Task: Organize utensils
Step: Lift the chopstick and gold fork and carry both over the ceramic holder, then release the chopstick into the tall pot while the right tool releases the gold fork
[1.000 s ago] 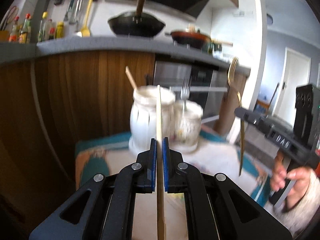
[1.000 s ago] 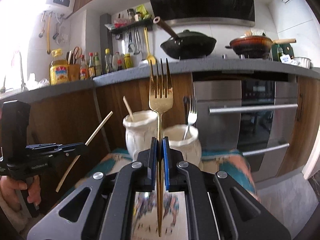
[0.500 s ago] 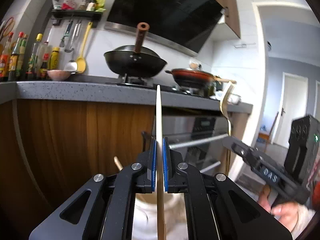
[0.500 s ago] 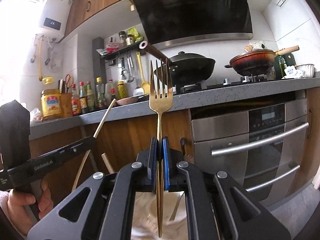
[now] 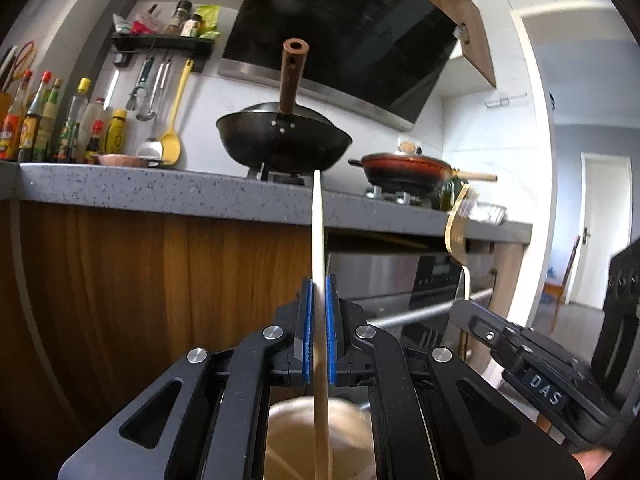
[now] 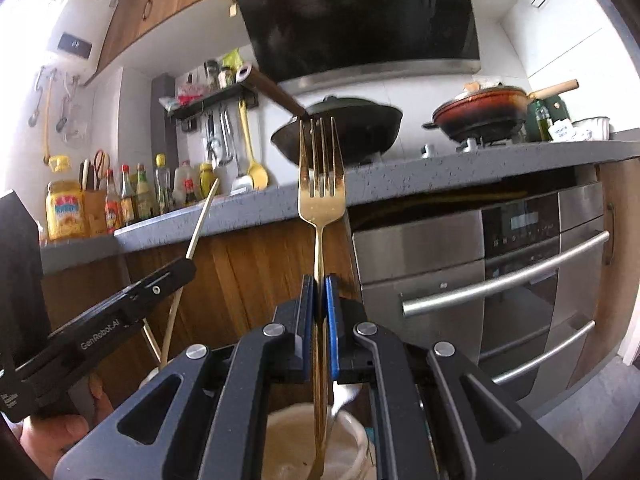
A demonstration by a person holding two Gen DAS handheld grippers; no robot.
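The left tongs [image 5: 319, 330] clamp a pale wooden chopstick [image 5: 318, 240] upright; the right tongs [image 6: 320, 330] clamp a gold metal fork [image 6: 321, 184].

Pale chopstick [image 5: 318, 240] and gold fork [image 6: 321, 184] upright above cream holders [image 6: 316, 440].

The left claw [image 5: 319, 330] grips an upright chopstick [image 5: 317, 232] directly above a jar [image 5: 316, 436]. The right claw [image 6: 319, 334] grips an upright fork [image 6: 321, 184], tines up, above another jar [image 6: 320, 440] with a utensil [image 6: 340, 400] in it. Behind both runs the desk [image 5: 160, 194]. On it stand bottles [image 5: 48, 120] at the left, a wok [image 5: 284, 140] in the middle and a pan [image 5: 404, 166] to its right. An oven [image 6: 500, 272] sits under the desk, below the pan. A shelf [image 5: 162, 42] hangs on the wall above the bottles, with ladles [image 5: 160, 84] under it.
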